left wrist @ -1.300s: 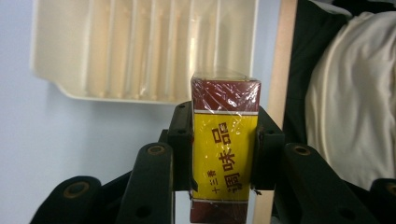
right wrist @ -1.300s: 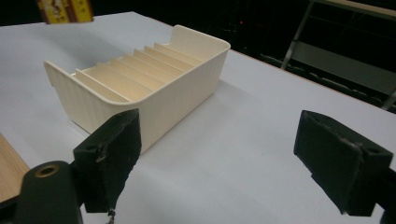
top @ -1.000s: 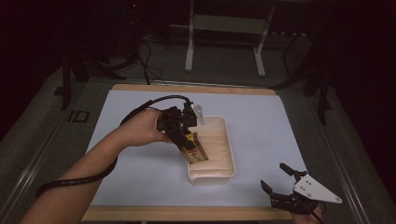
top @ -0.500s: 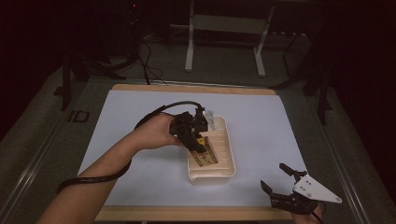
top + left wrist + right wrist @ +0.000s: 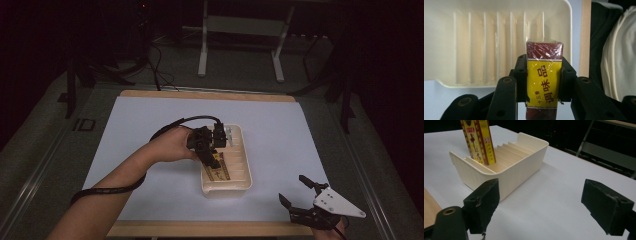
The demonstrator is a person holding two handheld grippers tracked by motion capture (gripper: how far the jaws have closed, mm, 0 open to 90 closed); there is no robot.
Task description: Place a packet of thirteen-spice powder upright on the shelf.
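A cream plastic tray (image 5: 242, 172) with ribbed slots sits mid-table on the white mat. My left gripper (image 5: 212, 150) hangs over the tray's left part, shut on a yellow and dark red seasoning box (image 5: 544, 82) wrapped in film. In the left gripper view both jaws press the box's sides, with the tray (image 5: 474, 45) beyond it. The right gripper view shows the box (image 5: 477, 141) standing nearly upright with its lower end in a slot near the tray's (image 5: 524, 165) near end. My right gripper (image 5: 300, 197) is open near the table's front right edge, nothing between its fingers.
A white mat (image 5: 150, 125) covers the wooden tabletop (image 5: 210, 95). Table legs and cables stand on the dark floor behind. A person's pale sleeve (image 5: 621, 55) shows at the right of the left gripper view.
My left gripper has carried the box a little toward the tray's near end and lowered it into a slot. The right gripper has stayed put.
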